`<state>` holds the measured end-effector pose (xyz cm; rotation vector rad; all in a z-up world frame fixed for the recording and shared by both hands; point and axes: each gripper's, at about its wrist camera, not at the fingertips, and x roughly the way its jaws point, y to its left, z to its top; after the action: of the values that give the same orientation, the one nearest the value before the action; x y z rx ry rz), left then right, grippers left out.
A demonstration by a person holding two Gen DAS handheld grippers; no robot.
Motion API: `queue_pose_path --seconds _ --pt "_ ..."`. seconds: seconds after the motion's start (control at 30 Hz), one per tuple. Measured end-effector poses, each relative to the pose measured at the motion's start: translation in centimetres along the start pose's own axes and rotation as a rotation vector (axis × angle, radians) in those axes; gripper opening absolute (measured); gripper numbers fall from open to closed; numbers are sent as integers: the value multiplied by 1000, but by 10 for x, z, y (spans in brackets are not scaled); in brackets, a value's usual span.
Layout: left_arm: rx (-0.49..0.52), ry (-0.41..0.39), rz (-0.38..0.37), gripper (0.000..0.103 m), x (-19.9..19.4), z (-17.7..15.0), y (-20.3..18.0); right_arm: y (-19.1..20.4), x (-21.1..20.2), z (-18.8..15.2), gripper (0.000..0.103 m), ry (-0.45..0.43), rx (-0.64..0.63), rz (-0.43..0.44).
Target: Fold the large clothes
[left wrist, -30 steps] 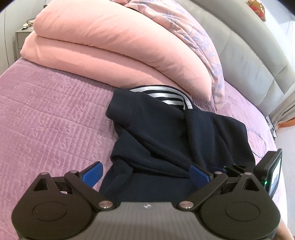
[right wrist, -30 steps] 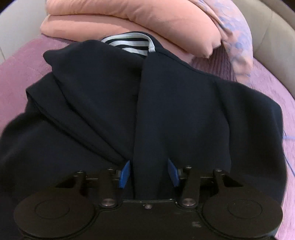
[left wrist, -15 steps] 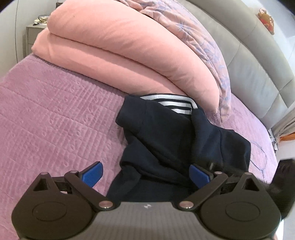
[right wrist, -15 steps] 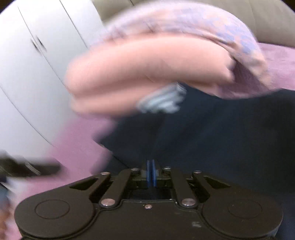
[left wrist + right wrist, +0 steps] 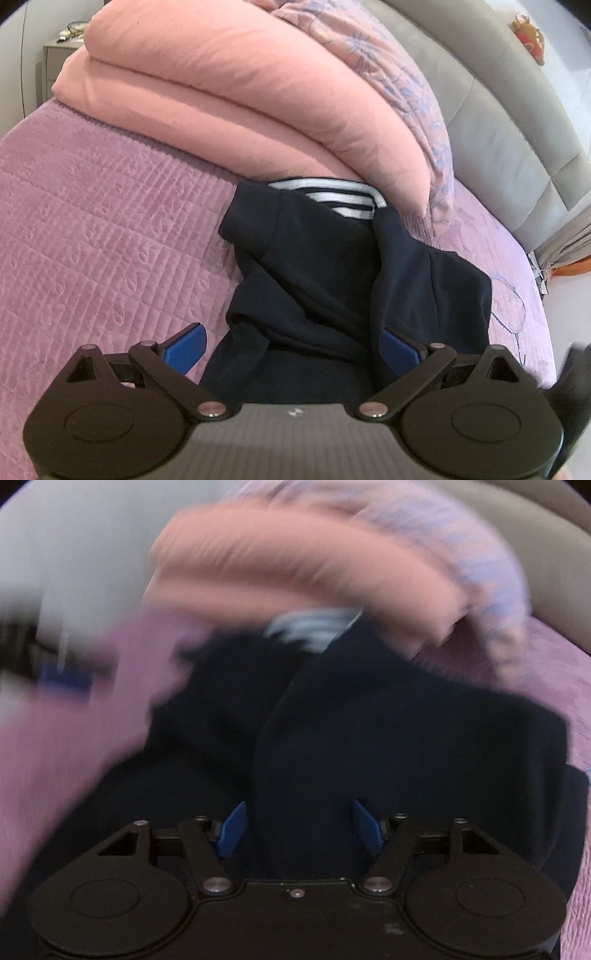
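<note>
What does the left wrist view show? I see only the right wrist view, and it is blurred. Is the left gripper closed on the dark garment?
Observer: No. The left gripper is wide open; the navy garment lies between its fingers, not clamped.
Operator: Where is the striped collar?
Observer: The striped collar is pushed against the lower edge of the folded pink duvet.
Operator: Is something lying near the garment?
Observer: Yes. A thin cord loops on the purple bedspread beside the garment's right edge.
</note>
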<state>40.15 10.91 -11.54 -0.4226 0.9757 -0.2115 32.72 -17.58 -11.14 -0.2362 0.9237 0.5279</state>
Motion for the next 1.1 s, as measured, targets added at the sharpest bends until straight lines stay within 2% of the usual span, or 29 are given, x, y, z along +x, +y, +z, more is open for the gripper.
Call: queue_pose_path --seconds 0.03,0.07,0.1,0.13,0.17,0.23,0.27,0.33,0.37,0.4,0.43,0.5,0.53,0.6,0.63,0.67,0.73,0.77,0.83,0.87,0.9,0.93,0.97,1.0,1.07,1.1 --pt "4 -10 2 101 -3 0 -1 11 6 -8 80 10 -59 -14" --pt "9 -17 5 101 -5 0 -2 21 12 -15 74 7 -112 -53" --pt "13 -21 10 101 -6 0 -2 29 19 -20 59 -3 -159 -130" --pt "15 -24 15 101 -6 0 -3 33 25 -22 23 -21 -172 -207" --pt "14 -25 17 101 -6 0 -3 31 23 -21 23 -43 -127 -217" --pt "14 -25 12 101 -7 1 -2 20 3 -11 22 -100 87 -124" --pt "11 -30 6 101 -8 1 -1 18 -14 -5 22 -174 161 -68" --pt "3 -37 -1 101 -11 3 1 21 -39 5 22 -291 202 28" --pt "-2 -38 -1 101 -12 3 3 24 -40 12 22 -304 204 50" --pt "-6 -35 2 101 -11 4 4 31 -33 18 22 -267 191 42" --pt "-9 -33 5 101 -10 4 5 38 -17 19 29 -187 160 26" --pt "-10 -16 12 101 -5 3 5 46 27 16 47 32 82 20" --pt "0 0 11 101 -2 3 4 48 38 11 57 105 57 25" --pt "29 12 8 101 1 2 1 41 18 9 61 67 75 67" --pt "41 10 13 101 1 1 0 32 6 14 65 51 113 91" --pt "51 10 20 101 2 1 -2 23 -13 19 75 -1 161 108" --pt "56 6 29 101 2 0 -3 8 -38 27 80 -141 202 72" --pt "52 6 28 101 1 0 -3 4 -41 29 81 -173 189 14" --pt "37 2 23 101 1 1 -1 8 -24 28 81 -140 96 -87" --pt "31 3 21 101 1 1 0 12 -6 20 79 -87 48 -95" --pt "29 5 19 101 2 1 1 17 23 6 80 12 7 -93" --pt "27 7 18 101 2 2 1 22 35 -12 83 13 -23 -121" --pt "27 10 18 101 3 2 2 29 28 -30 85 -109 -58 -151" --pt "28 13 17 101 4 2 2 30 21 -33 85 -134 -57 -155" --pt "29 11 13 101 4 2 2 19 -2 -27 84 -86 44 -104" --pt "24 12 14 101 5 2 2 8 -23 -29 85 -130 130 -90"
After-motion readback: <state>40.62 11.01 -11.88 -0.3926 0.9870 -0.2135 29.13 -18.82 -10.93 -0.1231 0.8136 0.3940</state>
